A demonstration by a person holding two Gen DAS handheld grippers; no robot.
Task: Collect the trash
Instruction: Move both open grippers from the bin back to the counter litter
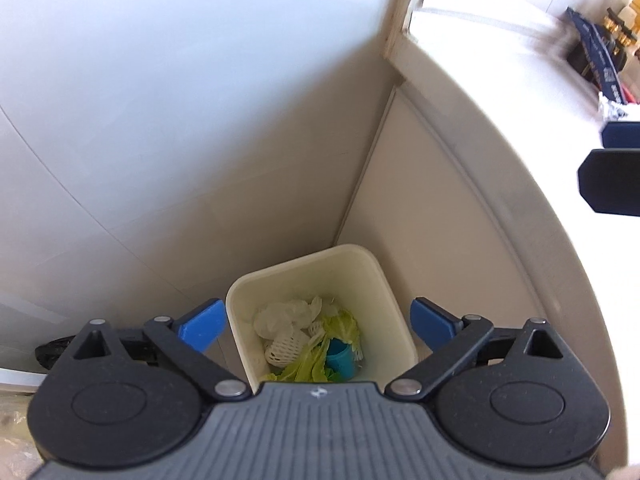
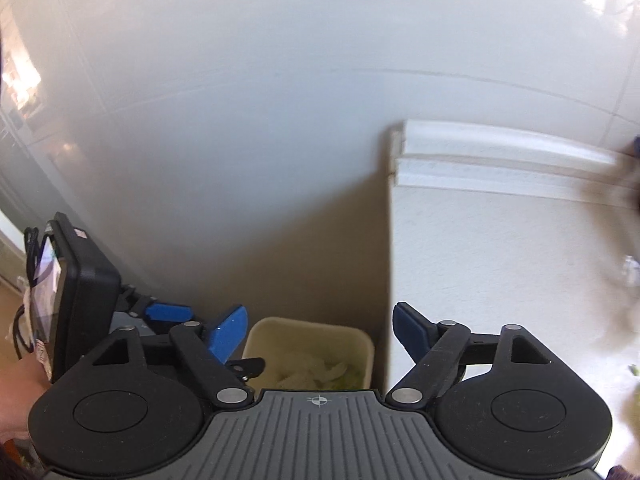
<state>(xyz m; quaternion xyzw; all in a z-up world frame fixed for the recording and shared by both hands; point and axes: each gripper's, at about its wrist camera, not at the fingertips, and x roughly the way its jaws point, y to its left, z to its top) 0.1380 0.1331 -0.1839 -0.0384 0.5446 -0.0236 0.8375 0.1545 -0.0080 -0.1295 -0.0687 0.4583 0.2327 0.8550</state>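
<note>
**Both jaws released above the trash bin**

Left wrist view: I am holding my left gripper over the cream trash bin, which is standing on the floor in the corner between the wall and the desk's side panel. My blue fingertips are standing wide apart, one on each side of the bin's mouth, with nothing between them. Inside the bin are lying crumpled white tissue, a white foam fruit net, green leafy scraps and a blue cup. On the white desk at the right, dark packages are sitting, blurred.

Right wrist view: I am keeping my right gripper released too, its jaws spread with nothing in them. The bin is showing just below and between the fingertips, beside the desk edge. My left gripper's body is appearing at the left.
</note>
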